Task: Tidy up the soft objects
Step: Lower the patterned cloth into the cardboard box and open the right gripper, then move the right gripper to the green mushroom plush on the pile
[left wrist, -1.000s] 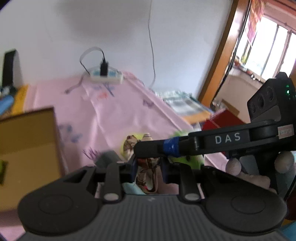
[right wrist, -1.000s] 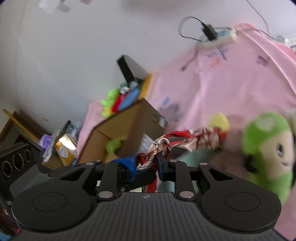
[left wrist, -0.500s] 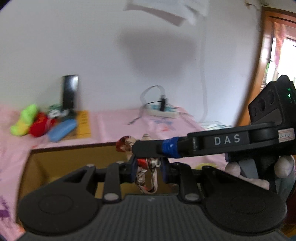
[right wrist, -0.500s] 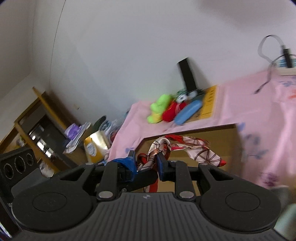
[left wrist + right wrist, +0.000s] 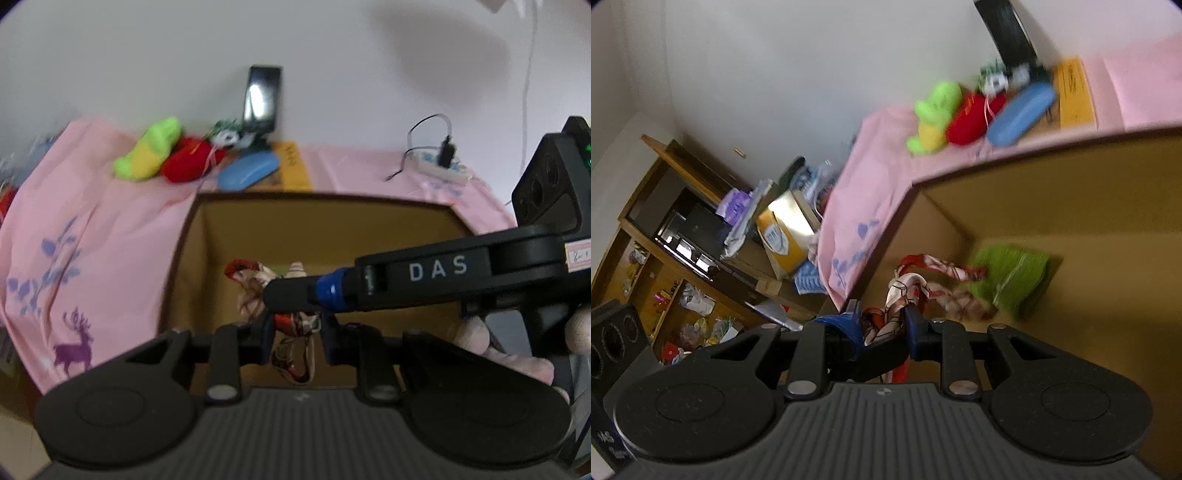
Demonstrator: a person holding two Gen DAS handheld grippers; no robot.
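So you've got the patterned scarf (image 5: 291, 325) pinched from both ends. Your left gripper (image 5: 295, 341) is clamped on it at lower centre of its view, and your right gripper (image 5: 882, 328) is clamped on another bunch of it, lower centre there too. The cloth runs roughly between the two sets of jaws, with a loose tail trailing off to the right in the right wrist view, toward a green folded cloth (image 5: 1015, 277) lying on the box floor.

What matters here is that the scarf hangs over the open cardboard box (image 5: 332, 229), inside its walls rather than above the rim. The right gripper reaches in from the right of the left view and crosses just over the left jaws, so neither hand is really nearer. My guess is you only need to go down a bit and let go. I'd drop the tail beside the green cloth.

The box sits on a pink sheet (image 5: 92, 251). A green plush (image 5: 147, 155), a red plush (image 5: 188, 162) and a blue case (image 5: 247, 171) lie upper left, against the white wall.
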